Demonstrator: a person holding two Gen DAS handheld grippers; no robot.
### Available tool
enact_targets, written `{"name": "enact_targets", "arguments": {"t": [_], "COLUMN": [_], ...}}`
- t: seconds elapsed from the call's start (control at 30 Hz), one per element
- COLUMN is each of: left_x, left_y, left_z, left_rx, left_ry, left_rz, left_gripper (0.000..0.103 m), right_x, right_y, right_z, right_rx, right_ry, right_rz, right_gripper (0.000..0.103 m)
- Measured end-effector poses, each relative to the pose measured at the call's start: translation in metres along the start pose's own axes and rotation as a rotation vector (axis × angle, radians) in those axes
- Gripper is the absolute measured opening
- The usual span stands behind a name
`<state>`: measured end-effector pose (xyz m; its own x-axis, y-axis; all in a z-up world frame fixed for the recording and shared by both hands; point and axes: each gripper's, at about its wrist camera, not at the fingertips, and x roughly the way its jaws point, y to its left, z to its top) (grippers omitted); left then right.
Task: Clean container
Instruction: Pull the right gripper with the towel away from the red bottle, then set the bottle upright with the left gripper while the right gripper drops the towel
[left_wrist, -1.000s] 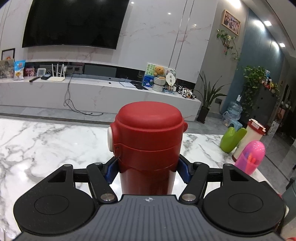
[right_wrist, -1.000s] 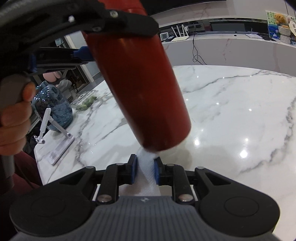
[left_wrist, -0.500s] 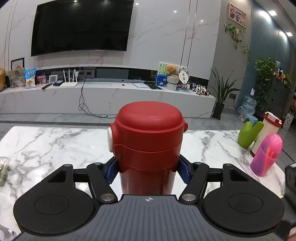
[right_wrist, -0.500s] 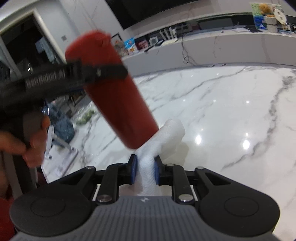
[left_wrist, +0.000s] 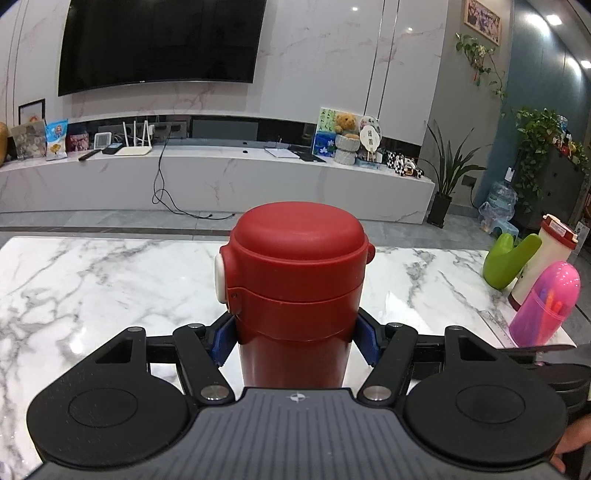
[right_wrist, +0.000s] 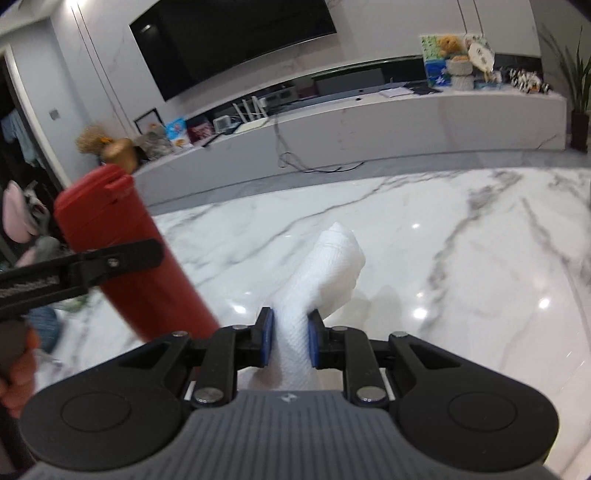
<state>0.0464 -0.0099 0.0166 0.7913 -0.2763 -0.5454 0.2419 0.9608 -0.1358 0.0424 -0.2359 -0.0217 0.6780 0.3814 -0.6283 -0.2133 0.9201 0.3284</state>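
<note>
1. Left wrist view: the left gripper (left_wrist: 295, 341) is clamped on a red flask (left_wrist: 295, 288), its blue pads pressing the body just under the lid collar. The lid is closed, with a white button on its left side.

2. Gripping below the lid leaves most of the body free, which I judge is so the outside can be wiped.

3. Beyond the flask lies a marble table (left_wrist: 92, 280), bare to the flask's left and straight ahead. To the flask's right, near the table's far right edge, stand a pink case (left_wrist: 546, 302), a green holder (left_wrist: 506, 262) and a white jug (left_wrist: 546, 254), close together. That side gives less room to swing.

4. Right wrist view: the right gripper (right_wrist: 290, 341) is pinched tight on a folded white paper towel (right_wrist: 325, 273), which sticks out forward past the pads as a soft wad, likely left long so that paper, not the pads, meets the flask.

5. The flask (right_wrist: 125, 251) is to the towel's left, tilted with its lid end away and its base toward the camera, held off the table by the left gripper (right_wrist: 92, 266). Flask and towel are apart here.

6. To the towel's right and ahead, the table (right_wrist: 480, 258) is bare and glossy. The table's far edge runs behind the towel, with floor beyond. A hand (right_wrist: 18, 376) shows at the left border, below the flask.
</note>
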Motion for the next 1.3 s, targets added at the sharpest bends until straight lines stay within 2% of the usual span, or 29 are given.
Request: {"name": "enact_targets", "arguments": {"t": [0.33,0.67,0.7,0.77,1.0,1.07,1.3], "left_x": [0.029,0.031,0.031,0.031,0.031,0.03,0.028], "left_y": [-0.008,-0.013,-0.014,-0.016,-0.019,-0.019,-0.021], "left_z": [-0.001,-0.005,-0.004,-0.004,-0.003,-0.003,-0.007], "left_rx": [0.021,0.054,0.06,0.071,0.079,0.077,0.066], "left_ry": [-0.012,0.001,0.006,0.016,0.028,0.024,0.051], "left_rz": [0.006,0.018,0.018,0.019,0.023,0.021,0.037], "left_gripper": [0.063,0.063,0.063,0.063,0.064,0.072,0.08], "right_x": [0.038,0.056,0.055,0.054,0.043,0.037,0.012], "right_y": [-0.017,-0.019,-0.02,-0.019,-0.02,-0.02,-0.011], "right_z": [0.008,0.0,0.0,-0.001,-0.001,0.0,0.004], "right_rx": [-0.084,-0.087,-0.086,-0.089,-0.097,-0.098,-0.112], "right_ry": [0.008,0.094,0.099,0.098,0.084,0.07,0.004], "right_rz": [-0.088,-0.134,-0.136,-0.154,-0.181,-0.183,-0.191], "right_gripper": [0.022,0.026,0.029,0.043,0.052,0.057,0.064]}}
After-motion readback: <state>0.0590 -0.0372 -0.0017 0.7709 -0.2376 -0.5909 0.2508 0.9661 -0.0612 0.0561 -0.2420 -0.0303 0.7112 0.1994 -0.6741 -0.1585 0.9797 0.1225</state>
